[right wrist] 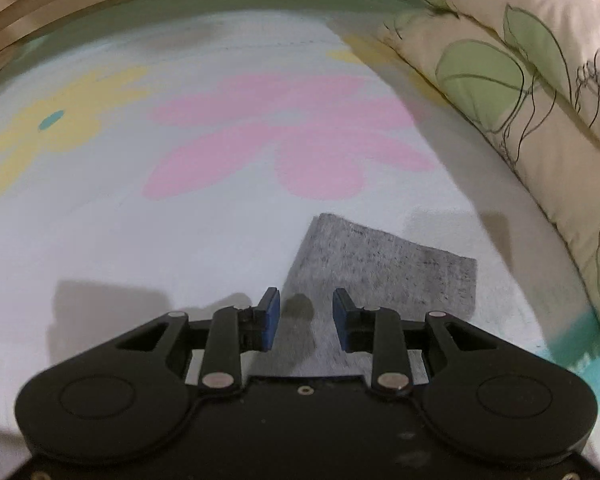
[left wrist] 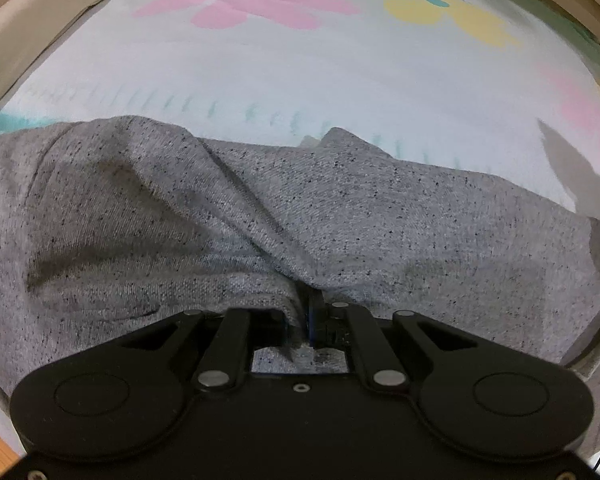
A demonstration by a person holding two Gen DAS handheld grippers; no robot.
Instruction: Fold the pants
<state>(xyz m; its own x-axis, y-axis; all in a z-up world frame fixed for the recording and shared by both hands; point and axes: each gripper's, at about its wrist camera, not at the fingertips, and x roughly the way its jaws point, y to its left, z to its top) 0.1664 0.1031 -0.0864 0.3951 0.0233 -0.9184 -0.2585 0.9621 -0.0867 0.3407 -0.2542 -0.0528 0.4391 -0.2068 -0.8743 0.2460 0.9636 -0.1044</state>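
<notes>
pinching grey pants [left wrist: 340, 208], left gripper [left wrist: 306, 320] points steeply down.

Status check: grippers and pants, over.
Left gripper shut on pants. Right gripper open, empty, over a pant end. Nothing in the way.

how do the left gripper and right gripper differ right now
The black left gripper is shut on the speckled grey knit pants, cloth bunched between its fingers; the black right gripper stands open, blue pads apart, gripping nothing, above a flat grey corner. Both hang over the pale flower-print bedsheet.
</notes>
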